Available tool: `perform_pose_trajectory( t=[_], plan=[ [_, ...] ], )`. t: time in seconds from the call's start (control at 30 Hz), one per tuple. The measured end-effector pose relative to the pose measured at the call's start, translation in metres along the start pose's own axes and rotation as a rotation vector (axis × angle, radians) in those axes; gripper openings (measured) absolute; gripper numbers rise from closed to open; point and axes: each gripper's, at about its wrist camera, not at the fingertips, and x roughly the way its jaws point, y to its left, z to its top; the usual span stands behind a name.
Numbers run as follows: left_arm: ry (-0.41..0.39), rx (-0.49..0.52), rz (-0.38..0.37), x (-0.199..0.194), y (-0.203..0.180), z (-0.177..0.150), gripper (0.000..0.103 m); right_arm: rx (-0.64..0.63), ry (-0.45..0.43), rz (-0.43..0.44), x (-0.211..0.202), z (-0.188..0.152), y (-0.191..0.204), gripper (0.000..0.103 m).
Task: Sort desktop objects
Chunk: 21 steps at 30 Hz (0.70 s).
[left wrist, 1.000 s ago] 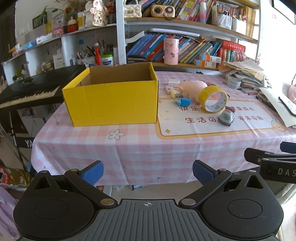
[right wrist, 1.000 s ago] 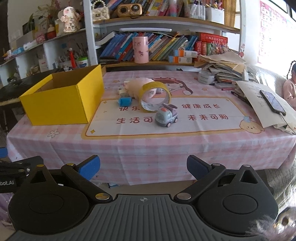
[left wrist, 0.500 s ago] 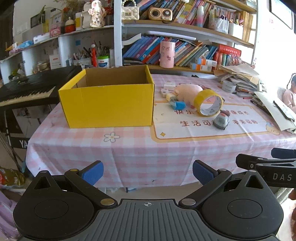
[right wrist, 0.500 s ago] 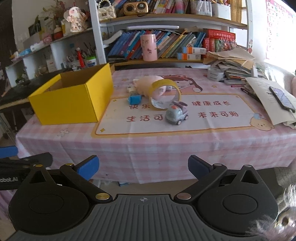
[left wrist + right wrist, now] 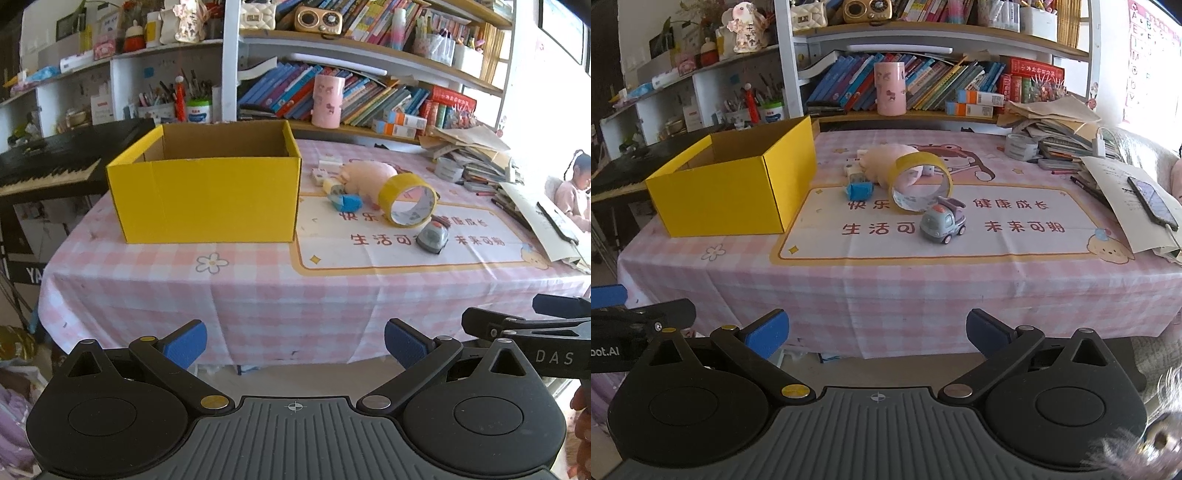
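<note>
1. Both grippers have drawn back slightly from the table [image 5: 258,295], whose near edge now sits higher in view; left gripper [image 5: 295,343] and right gripper [image 5: 877,334] hang spread wide, holding nothing.
2. Open floor lies before the table edge.
3. Yellow box [image 5: 210,199] (open top) shows only bare cardboard inside.
4. Tape roll [image 5: 919,186], toy truck [image 5: 942,221], blue block [image 5: 860,191] and pink plush [image 5: 882,158] cluster right of it.

The open cardboard box [image 5: 207,199] is bright yellow outside and plain brown inside; the worktop's cloth [image 5: 258,295] is pink-and-white check with a white flower; the printed mat [image 5: 1015,236] is white, orange-bordered, with red characters; the tape roll [image 5: 919,182] is yellow; the small toy truck [image 5: 942,221] is grey-green and lilac; each tool's pads [image 5: 184,341] are blue on black.
</note>
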Motion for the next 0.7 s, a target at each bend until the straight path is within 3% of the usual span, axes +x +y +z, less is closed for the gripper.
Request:
perform_pose_trajectory(
  t=[0.7],
  plan=[
    [0.033, 0.008, -0.041, 0.039, -0.027, 0.02, 0.103, 0.015, 0.047, -0.04, 0.032, 0.018, -0.034, 0.103]
  ],
)
